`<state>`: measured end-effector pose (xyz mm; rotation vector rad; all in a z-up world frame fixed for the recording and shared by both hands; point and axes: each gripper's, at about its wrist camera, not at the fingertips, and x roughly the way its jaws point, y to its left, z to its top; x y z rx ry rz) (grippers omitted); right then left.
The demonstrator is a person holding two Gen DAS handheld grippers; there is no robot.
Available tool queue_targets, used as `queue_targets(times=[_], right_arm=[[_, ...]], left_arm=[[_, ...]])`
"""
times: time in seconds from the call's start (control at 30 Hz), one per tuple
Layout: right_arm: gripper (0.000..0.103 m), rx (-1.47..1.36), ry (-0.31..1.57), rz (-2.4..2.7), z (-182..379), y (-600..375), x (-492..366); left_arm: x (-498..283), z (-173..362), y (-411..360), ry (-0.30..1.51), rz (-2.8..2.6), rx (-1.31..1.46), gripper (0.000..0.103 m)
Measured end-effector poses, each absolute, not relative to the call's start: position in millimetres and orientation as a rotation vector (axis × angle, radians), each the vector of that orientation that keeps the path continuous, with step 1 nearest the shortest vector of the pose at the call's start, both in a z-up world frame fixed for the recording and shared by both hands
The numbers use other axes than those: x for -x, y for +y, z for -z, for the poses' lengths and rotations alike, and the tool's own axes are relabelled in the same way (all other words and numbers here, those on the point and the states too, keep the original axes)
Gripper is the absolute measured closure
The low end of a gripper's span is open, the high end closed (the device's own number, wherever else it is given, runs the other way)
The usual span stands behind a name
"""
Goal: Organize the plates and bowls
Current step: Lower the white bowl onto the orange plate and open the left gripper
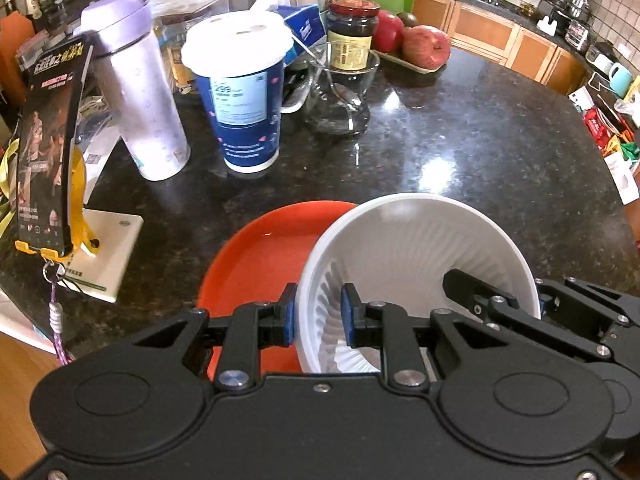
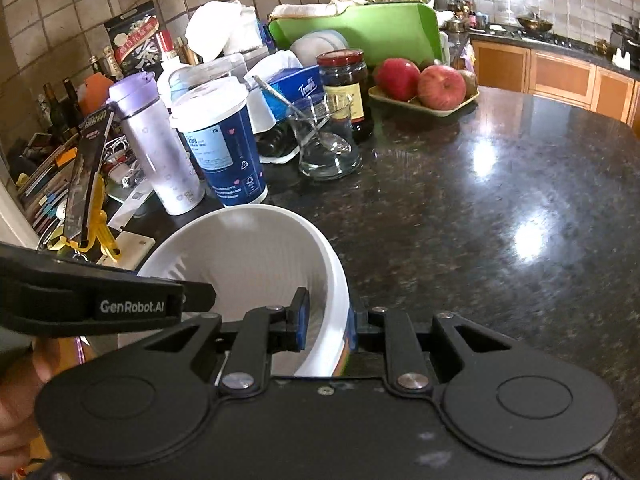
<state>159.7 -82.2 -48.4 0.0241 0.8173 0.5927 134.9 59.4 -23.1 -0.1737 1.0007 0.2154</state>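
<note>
Both grippers (image 1: 318,316) (image 2: 326,322) pinch the ribbed white bowl's (image 1: 408,240) rim above an orange plate (image 1: 264,256).

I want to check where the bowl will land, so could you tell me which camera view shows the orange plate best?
The left wrist view: the orange plate lies on the dark counter just left of the white bowl, which covers its right part. The right wrist view shows nothing of the plate; the bowl and the left gripper fill that area.

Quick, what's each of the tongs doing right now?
Left tongs: shut on the white bowl rim.
Right tongs: shut on the same bowl's opposite rim.
</note>
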Motion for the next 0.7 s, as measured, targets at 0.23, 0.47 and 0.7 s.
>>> queue_targets(times=[0.23, 0.47, 0.7], right_arm=[[0.079, -0.049, 0.812, -0.537, 50.8, -63.6, -155.0], [0.07, -0.074, 0.791, -0.462, 51.4, -62.2, -149.5], [0.067, -0.085, 0.732, -0.416, 42.9, -62.7, -141.9]], left_arm=[[-131.2, 27.5, 83.0, 0.986, -0.151, 0.178, 0.074], [-125.6, 24.3, 94.5, 0.965, -0.09, 0.171, 0.072], [-116.9, 14.0, 100.8, 0.921, -0.064, 0.174, 0.072]])
